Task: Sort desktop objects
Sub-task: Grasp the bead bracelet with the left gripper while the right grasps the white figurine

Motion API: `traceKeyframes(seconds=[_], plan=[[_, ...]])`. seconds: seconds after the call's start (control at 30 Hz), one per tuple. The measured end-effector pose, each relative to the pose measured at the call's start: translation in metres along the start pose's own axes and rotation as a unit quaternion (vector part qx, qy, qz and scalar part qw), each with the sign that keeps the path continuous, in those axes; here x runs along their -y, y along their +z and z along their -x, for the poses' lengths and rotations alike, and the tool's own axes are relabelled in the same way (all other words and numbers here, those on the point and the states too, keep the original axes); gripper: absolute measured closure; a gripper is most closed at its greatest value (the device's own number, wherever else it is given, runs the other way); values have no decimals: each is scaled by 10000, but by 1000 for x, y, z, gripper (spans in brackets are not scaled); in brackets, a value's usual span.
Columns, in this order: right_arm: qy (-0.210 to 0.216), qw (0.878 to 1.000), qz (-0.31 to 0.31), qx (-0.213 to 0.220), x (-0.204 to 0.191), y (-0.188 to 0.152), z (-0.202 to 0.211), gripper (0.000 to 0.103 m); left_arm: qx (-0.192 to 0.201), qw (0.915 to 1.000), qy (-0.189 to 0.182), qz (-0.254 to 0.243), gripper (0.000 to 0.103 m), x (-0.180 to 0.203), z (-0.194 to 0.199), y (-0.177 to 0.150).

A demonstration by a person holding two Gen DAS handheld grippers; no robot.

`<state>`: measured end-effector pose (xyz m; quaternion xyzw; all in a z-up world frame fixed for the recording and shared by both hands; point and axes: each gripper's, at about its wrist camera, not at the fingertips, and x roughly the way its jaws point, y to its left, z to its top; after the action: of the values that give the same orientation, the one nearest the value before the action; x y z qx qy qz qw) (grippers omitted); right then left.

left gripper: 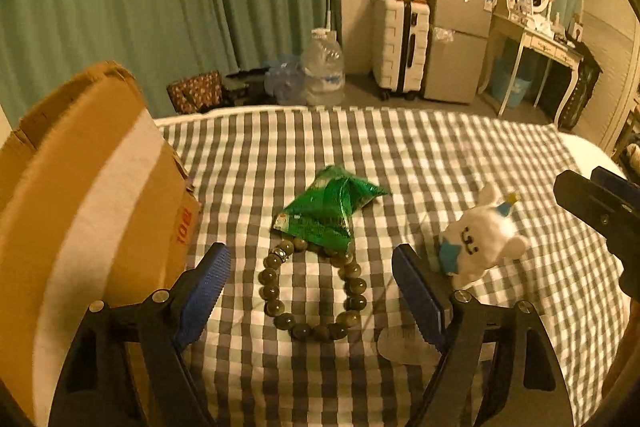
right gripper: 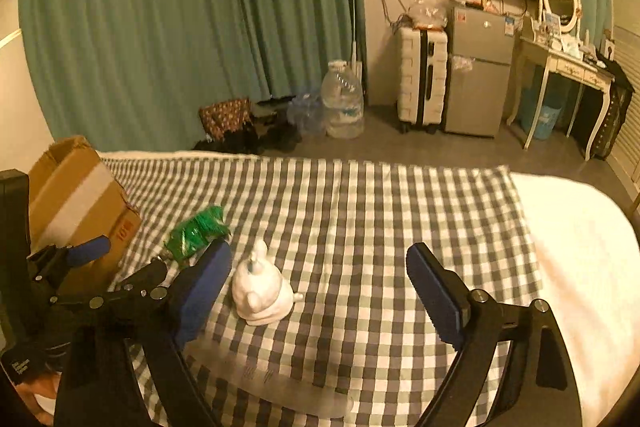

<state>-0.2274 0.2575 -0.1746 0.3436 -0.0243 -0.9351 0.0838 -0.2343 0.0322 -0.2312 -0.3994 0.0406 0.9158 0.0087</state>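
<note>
A dark bead bracelet (left gripper: 312, 291) lies on the checkered cloth (left gripper: 400, 155), right between the fingers of my open left gripper (left gripper: 311, 267). A green snack packet (left gripper: 328, 215) lies just beyond it, overlapping its far side; the packet also shows in the right wrist view (right gripper: 196, 233). A white plush toy (left gripper: 484, 239) lies to the right; in the right wrist view the plush (right gripper: 262, 293) sits near the left finger of my open, empty right gripper (right gripper: 320, 269). A clear plastic ruler (right gripper: 264, 379) lies under that gripper.
A cardboard box (left gripper: 92, 211) stands at the left, close to my left gripper; it also shows in the right wrist view (right gripper: 80, 203). The right gripper's body (left gripper: 600, 211) enters from the right edge. White bedding (right gripper: 576, 259) lies right of the cloth.
</note>
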Motion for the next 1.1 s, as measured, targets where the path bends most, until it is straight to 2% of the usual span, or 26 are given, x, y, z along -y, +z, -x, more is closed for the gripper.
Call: traceKeyframes(seconds=[0.13,0.33,0.4,0.5,0.57,0.63,0.67,0.7,0.73,0.77,0.83,0.87,1.1], plan=[[55,9999,-72,-107,3,-5,-11,14,-274,9996,33,41,18,-2,-20,-3],[290,9991,-158,-274,-4,-13,-31,14,-903,9953,44,352,17,-16,-49,-17],[390,9989,-55,-271,-11,-15,-34,14,-892,9947,-72,512,17,-22,-49,-19],[411,9985,133,-337,-21,-19,-42,14,-871,9954,-21,392,19,-19,-46,-21],[441,9980,190,-418,-26,-20,-49,14,-844,9959,-89,323,25,-18,-43,-21],[412,9973,262,-551,-30,-24,-57,22,-779,9966,-161,226,41,-15,-39,-19],[402,9964,305,-685,-31,-27,-62,33,-731,9971,-166,148,46,-14,-38,-19],[399,9954,311,-818,-32,-30,-68,45,-674,9975,-187,51,59,-12,-36,-20],[479,9947,247,-879,-31,-33,-70,49,-656,9976,-235,-2,72,-8,-34,-18],[516,9950,165,-844,-29,-34,-70,49,-652,9974,-296,-29,78,-7,-33,-14],[467,9953,224,-822,-31,-35,-68,49,-634,9974,-331,-132,83,3,-29,-8],[436,9954,313,-792,-33,-34,-64,63,-627,9973,-334,-175,92,4,-26,-6],[379,9966,186,-707,-32,-31,-50,64,-364,9987,-324,-128,93,1,-1,10]])
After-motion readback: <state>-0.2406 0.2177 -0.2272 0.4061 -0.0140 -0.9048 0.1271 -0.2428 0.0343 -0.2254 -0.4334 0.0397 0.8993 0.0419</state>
